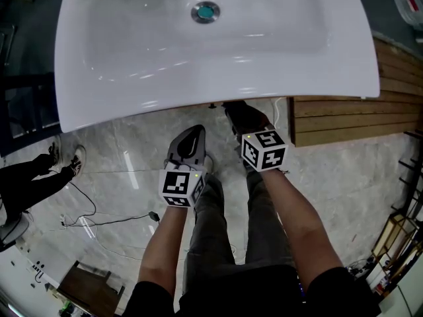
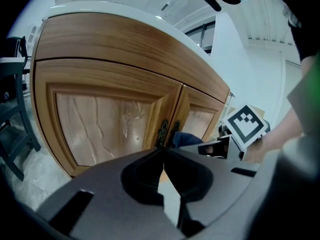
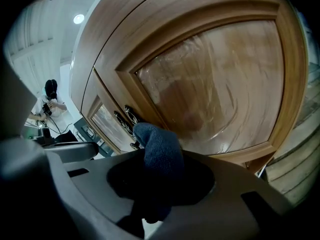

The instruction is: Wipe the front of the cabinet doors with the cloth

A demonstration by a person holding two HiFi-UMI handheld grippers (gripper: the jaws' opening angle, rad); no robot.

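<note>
The wooden cabinet has two doors with glossy panels. The left door [image 2: 100, 121] and the dark metal handles [image 2: 163, 132] fill the left gripper view. The right door [image 3: 215, 79] fills the right gripper view. My right gripper [image 3: 152, 159] is shut on a dark blue cloth [image 3: 156, 146], whose folded end pokes out toward the lower part of the right door, beside the handles [image 3: 131, 117]. The left gripper view shows that cloth [image 2: 188, 137] just right of the handles. My left gripper [image 2: 163, 154] is shut and holds nothing, a little back from the doors. In the head view the sink hides the doors.
A white sink basin [image 1: 211, 45] with a teal drain [image 1: 205, 10] overhangs both grippers. Wooden planking [image 1: 344, 114] lies to the right. A person's legs [image 1: 33, 177] and cables [image 1: 112, 220] are on the marble floor at left. A dark chair [image 2: 12, 109] stands left of the cabinet.
</note>
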